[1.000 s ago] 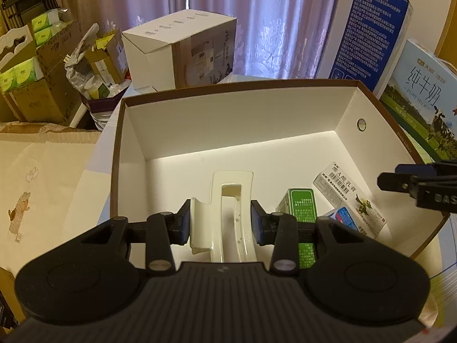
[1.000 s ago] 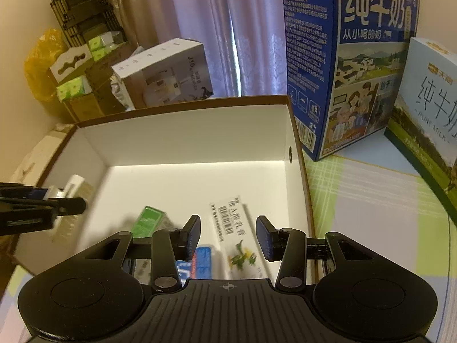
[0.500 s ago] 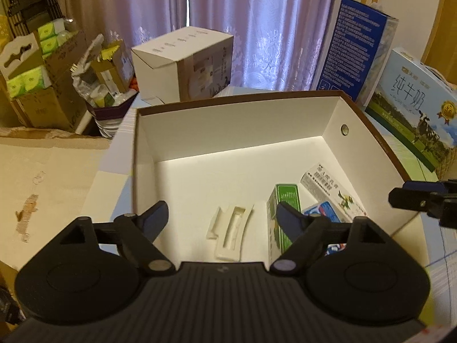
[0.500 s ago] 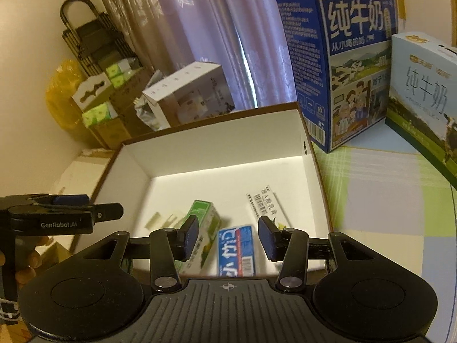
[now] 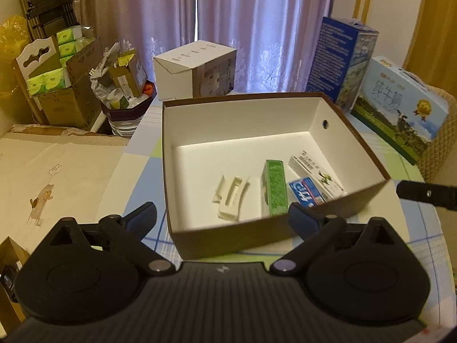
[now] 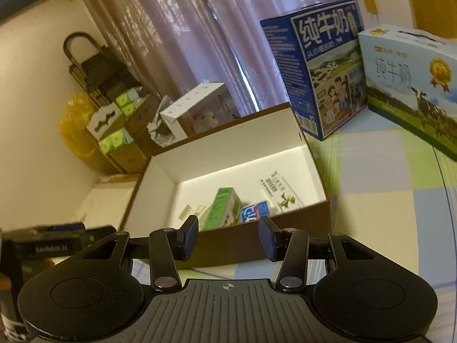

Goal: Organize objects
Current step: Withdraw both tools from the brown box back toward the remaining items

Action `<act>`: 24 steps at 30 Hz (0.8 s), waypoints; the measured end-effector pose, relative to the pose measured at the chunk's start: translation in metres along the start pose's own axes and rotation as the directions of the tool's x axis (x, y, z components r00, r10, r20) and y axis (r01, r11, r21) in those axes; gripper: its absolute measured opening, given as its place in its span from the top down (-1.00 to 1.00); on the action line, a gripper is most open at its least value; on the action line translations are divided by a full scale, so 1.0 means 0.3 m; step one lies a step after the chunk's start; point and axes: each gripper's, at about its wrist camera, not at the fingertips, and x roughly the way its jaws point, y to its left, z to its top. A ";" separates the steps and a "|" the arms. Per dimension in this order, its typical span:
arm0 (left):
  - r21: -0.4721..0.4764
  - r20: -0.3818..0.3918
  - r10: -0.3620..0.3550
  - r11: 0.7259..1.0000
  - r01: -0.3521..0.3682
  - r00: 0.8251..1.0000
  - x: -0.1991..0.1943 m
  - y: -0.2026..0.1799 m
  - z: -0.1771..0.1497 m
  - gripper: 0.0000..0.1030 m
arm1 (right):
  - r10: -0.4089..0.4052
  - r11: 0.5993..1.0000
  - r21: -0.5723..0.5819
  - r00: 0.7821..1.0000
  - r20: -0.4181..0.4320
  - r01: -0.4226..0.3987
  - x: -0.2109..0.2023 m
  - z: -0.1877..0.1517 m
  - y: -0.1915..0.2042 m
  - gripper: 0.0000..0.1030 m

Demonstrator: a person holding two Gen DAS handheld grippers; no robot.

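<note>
An open brown box with a white inside point(image 5: 182, 125) point(image 6: 228, 140) stands on the table. In it lie a cream plastic tray piece point(image 5: 232, 197) point(image 6: 188, 211), a green carton point(image 5: 275, 187) point(image 6: 221, 211), a blue packet point(image 5: 307, 191) point(image 6: 254, 211) and a white printed carton point(image 5: 317, 171) point(image 6: 281, 193). My left gripper point(image 5: 225, 220) is wide open and empty, in front of the box's near wall. My right gripper point(image 6: 228, 237) is open and empty, also just in front of the near wall.
Two milk cartons, a dark blue one point(image 6: 320, 65) point(image 5: 340, 60) and a light blue one point(image 6: 411, 83) point(image 5: 400, 105), stand right of the box. A white cardboard box point(image 5: 197, 68) stands behind it. Cardboard boxes with green tissue packs point(image 5: 54, 83) stand at the left.
My left gripper opened, let the cream tray piece drop into the box, and drew back out over the near wall. My right gripper also drew back and tilted.
</note>
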 end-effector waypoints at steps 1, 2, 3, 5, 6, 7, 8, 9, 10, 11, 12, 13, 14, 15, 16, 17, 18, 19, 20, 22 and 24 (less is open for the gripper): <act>0.000 0.003 -0.002 1.000 0.002 1.000 -0.021 -0.002 -0.015 -0.89 | 0.005 1.000 0.011 1.000 0.005 -0.005 -0.017 -0.006 0.000 0.14; 0.001 0.005 -0.004 1.000 0.004 1.000 -0.041 -0.007 -0.027 -0.90 | 0.007 1.000 0.021 1.000 0.010 -0.007 -0.035 -0.012 0.003 0.14; 0.003 0.006 -0.006 1.000 0.006 1.000 -0.058 -0.012 -0.041 -0.90 | 0.003 1.000 0.031 1.000 0.009 -0.004 -0.052 -0.019 0.008 0.13; 0.004 0.004 -0.006 1.000 0.006 1.000 -0.087 -0.021 -0.066 -0.92 | 0.009 0.999 0.037 1.000 0.012 -0.010 -0.086 -0.037 0.015 0.12; 0.005 0.004 -0.007 1.000 0.007 1.000 -0.103 -0.025 -0.080 -0.92 | 0.011 0.999 0.037 1.000 0.021 -0.012 -0.102 -0.049 0.019 0.12; 0.008 0.005 -0.009 1.000 0.009 1.000 -0.118 -0.029 -0.093 -0.93 | 0.014 0.999 0.040 1.000 0.025 -0.015 -0.117 -0.059 0.022 0.10; 0.009 0.004 -0.008 1.000 0.008 1.000 -0.130 -0.032 -0.104 -0.95 | 0.018 0.999 0.047 1.000 0.022 -0.019 -0.130 -0.070 0.022 0.07; 0.012 0.002 -0.006 1.000 0.006 1.000 -0.142 -0.036 -0.115 -0.98 | 0.021 0.998 0.055 1.000 0.019 -0.022 -0.142 -0.080 0.020 0.06; 0.013 0.004 -0.006 1.000 0.006 1.000 -0.154 -0.038 -0.124 -0.98 | 0.022 0.998 0.064 1.000 0.016 -0.023 -0.154 -0.092 0.017 0.03; 0.013 0.006 -0.007 1.000 0.007 1.000 -0.164 -0.039 -0.130 -0.98 | 0.021 0.997 0.070 1.000 0.014 -0.022 -0.166 -0.103 0.015 0.00; 0.012 0.008 -0.007 1.000 0.007 1.000 -0.177 -0.041 -0.139 -0.98 | 0.018 0.997 0.071 1.000 0.009 -0.018 -0.176 -0.113 0.014 -0.01; 0.011 0.010 -0.008 1.000 0.008 1.000 -0.187 -0.041 -0.149 -0.98 | 0.013 0.997 0.072 1.000 0.004 -0.013 -0.186 -0.124 0.012 -0.03; 0.010 0.013 -0.011 1.000 0.011 1.000 -0.197 -0.043 -0.156 -0.98 | 0.008 0.997 0.074 1.000 0.000 -0.007 -0.197 -0.136 0.008 -0.07; 0.009 0.015 -0.012 1.000 0.012 1.000 -0.206 -0.046 -0.164 -0.98 | 0.002 0.997 0.079 1.000 -0.004 -0.001 -0.207 -0.147 0.005 -0.10; 0.008 0.017 -0.012 1.000 0.012 1.000 -0.215 -0.050 -0.173 -0.98 | -0.003 0.996 0.089 1.000 -0.006 0.004 -0.218 -0.160 -0.001 -0.17; 0.011 0.018 -0.015 1.000 0.015 1.000 -0.222 -0.055 -0.183 -0.98 | -0.008 0.995 0.103 1.000 -0.004 0.008 -0.229 -0.172 -0.008 -0.27; 0.014 0.018 -0.021 1.000 0.021 1.000 -0.228 -0.060 -0.192 -0.98 | -0.016 0.992 0.124 1.000 0.005 0.015 -0.241 -0.184 -0.017 -0.34; 0.016 0.018 -0.026 1.000 0.026 1.000 -0.236 -0.063 -0.201 -0.98 | -0.024 0.989 0.149 1.000 0.013 0.022 -0.252 -0.196 -0.028 -0.45; 0.017 0.016 -0.029 0.999 0.029 0.999 -0.241 -0.068 -0.210 -0.98 | -0.028 0.985 0.172 0.999 0.017 0.025 -0.263 -0.207 -0.039 -0.51; 0.027 0.007 -0.030 0.999 0.030 1.000 -0.248 -0.081 -0.228 -0.98 | -0.033 0.978 0.206 0.999 0.025 0.027 -0.284 -0.228 -0.060 -0.59; 0.036 -0.001 -0.028 0.999 0.028 1.000 -0.252 -0.093 -0.245 -0.98 | -0.037 0.976 0.214 0.999 0.025 0.030 -0.306 -0.240 -0.076 -0.66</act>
